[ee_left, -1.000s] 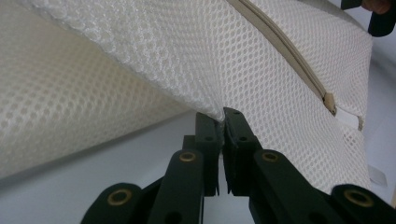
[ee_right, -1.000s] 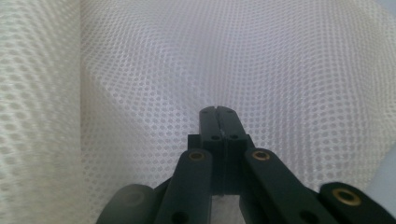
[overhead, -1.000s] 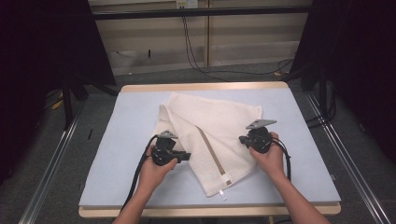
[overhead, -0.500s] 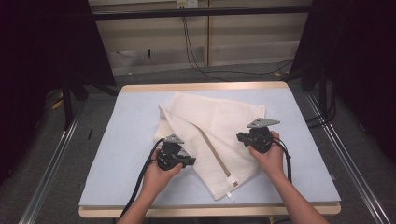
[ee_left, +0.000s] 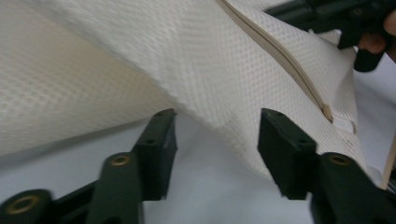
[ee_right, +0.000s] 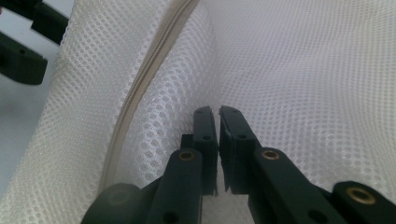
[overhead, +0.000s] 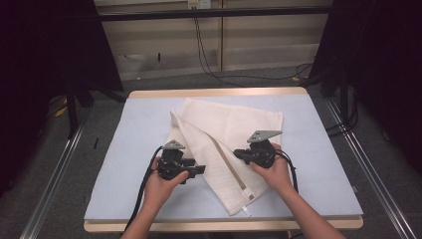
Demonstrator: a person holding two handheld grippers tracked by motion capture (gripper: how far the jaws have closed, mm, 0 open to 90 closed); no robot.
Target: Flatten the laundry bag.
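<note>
Mesh laundry bag (overhead: pixel 226 144), cream-white with a beige zipper band (overhead: pixel 230 167), lay folded on the pale blue counter (overhead: pixel 124 149) at the centre of the high view. The left gripper (overhead: pixel 196 170) sat at the bag's lower left edge, the right gripper (overhead: pixel 239 153) on its right half. Compared with the frames before, the bag's lower corner had slid down toward the counter's near edge, and the left gripper's jaws had just been opening.

In the left gripper view, the left gripper (ee_left: pixel 217 135) stood with its jaws apart; a fold of the bag (ee_left: pixel 224 65) hung across the gap, its edge reaching the jaw tips, though blur made it unclear whether the pads touched it. The right gripper (ee_left: pixel 327 14) was cut off at the upper right.

In the right gripper view, the right gripper (ee_right: pixel 218 122) was closed, pinching a ridge of the bag (ee_right: pixel 303 74) between its tips. Part of the left gripper (ee_right: pixel 21 51) showed at the upper left edge.
</note>
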